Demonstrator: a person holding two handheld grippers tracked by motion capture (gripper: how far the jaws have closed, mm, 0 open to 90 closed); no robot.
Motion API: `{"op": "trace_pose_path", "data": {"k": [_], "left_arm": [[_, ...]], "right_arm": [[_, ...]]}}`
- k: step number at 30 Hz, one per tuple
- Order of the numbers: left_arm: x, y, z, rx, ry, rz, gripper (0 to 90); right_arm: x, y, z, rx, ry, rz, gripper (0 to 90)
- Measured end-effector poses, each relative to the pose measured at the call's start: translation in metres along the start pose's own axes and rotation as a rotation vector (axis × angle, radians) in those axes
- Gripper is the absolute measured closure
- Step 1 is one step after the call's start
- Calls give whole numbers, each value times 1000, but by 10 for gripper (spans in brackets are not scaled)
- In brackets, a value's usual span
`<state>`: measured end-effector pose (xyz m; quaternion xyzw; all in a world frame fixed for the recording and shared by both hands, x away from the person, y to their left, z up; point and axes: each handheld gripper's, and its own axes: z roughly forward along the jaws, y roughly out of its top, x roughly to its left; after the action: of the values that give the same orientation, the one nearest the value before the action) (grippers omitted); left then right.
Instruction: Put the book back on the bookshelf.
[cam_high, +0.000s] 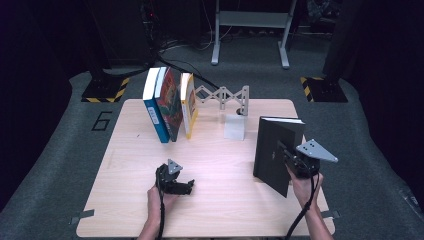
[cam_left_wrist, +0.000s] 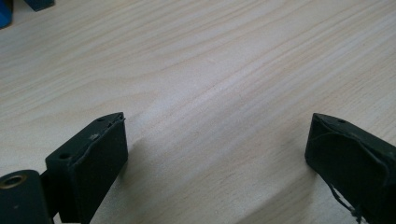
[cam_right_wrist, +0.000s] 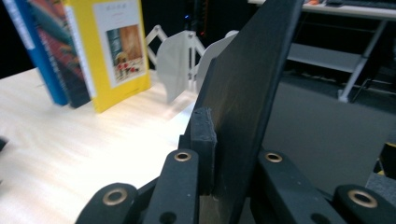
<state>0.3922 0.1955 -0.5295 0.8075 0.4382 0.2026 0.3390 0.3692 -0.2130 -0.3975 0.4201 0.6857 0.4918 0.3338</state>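
Note:
A black book (cam_high: 274, 150) stands upright near the table's right edge, and my right gripper (cam_high: 290, 161) is shut on its cover. In the right gripper view the dark cover (cam_right_wrist: 243, 98) runs up between the two jaws. Three books lean together at the back left: a blue one (cam_high: 154, 107), a red-patterned one (cam_high: 170, 104) and a yellow one (cam_high: 188, 102). My left gripper (cam_high: 184, 187) rests low over the front middle of the table, open, with bare wood between its fingers (cam_left_wrist: 100, 154).
A white expanding bookend rack (cam_high: 225, 97) stands at the back, with a white plate (cam_high: 235, 127) in front of it. The light wood table (cam_high: 215, 200) has free room in its middle and front. Dark floor and stands surround it.

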Motion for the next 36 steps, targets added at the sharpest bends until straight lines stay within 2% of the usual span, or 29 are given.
{"op": "trace_pose_path", "data": {"k": [3,4,7,10,11,12,14,18,21,22,23,26,27,30,32,34,35,36], "left_arm": [[0,0,0,-1,1,0,55],[0,0,0,1,0,-1,56],[0,0,0,0,0,-1,57],[-1,1,0,2,-4,-11,58],[-2,0,1,-16,4,-19,58],[-1,1,1,-6,4,-9,59],[-1,1,1,1,3,-4,59],[-1,1,1,3,0,-8,59],[-1,1,1,3,0,-8,59],[-1,1,1,6,1,-4,59],[-1,1,1,-1,1,-13,59],[-1,1,1,-6,5,-10,61],[-1,1,1,-2,4,-9,62],[-2,1,1,-9,5,-14,61],[-1,1,1,-2,5,-5,61],[-2,1,1,-8,5,-12,61],[-1,1,1,-3,5,-7,61],[-1,1,1,-7,5,-10,61]], "right_arm": [[1,-3,-8,16,29,-9,842],[-1,-6,-11,20,54,-6,844],[0,-8,-14,29,68,-9,847],[0,-17,-21,23,107,-18,849],[0,-17,-21,23,107,-18,849],[0,-21,-21,20,122,-17,847],[1,-22,-21,23,121,-24,845],[2,-30,-18,16,141,-22,842],[9,-35,-15,22,169,-69,848],[14,-40,-10,43,193,-96,868],[14,-40,-10,43,193,-96,868],[25,-41,-7,36,213,-157,877],[23,-41,-4,42,238,-126,884],[21,-40,-2,41,252,-123,884],[16,-40,0,44,282,-103,886],[15,-40,0,50,289,-94,886],[13,-39,1,48,295,-108,886],[11,-39,2,45,310,-102,886]]}}
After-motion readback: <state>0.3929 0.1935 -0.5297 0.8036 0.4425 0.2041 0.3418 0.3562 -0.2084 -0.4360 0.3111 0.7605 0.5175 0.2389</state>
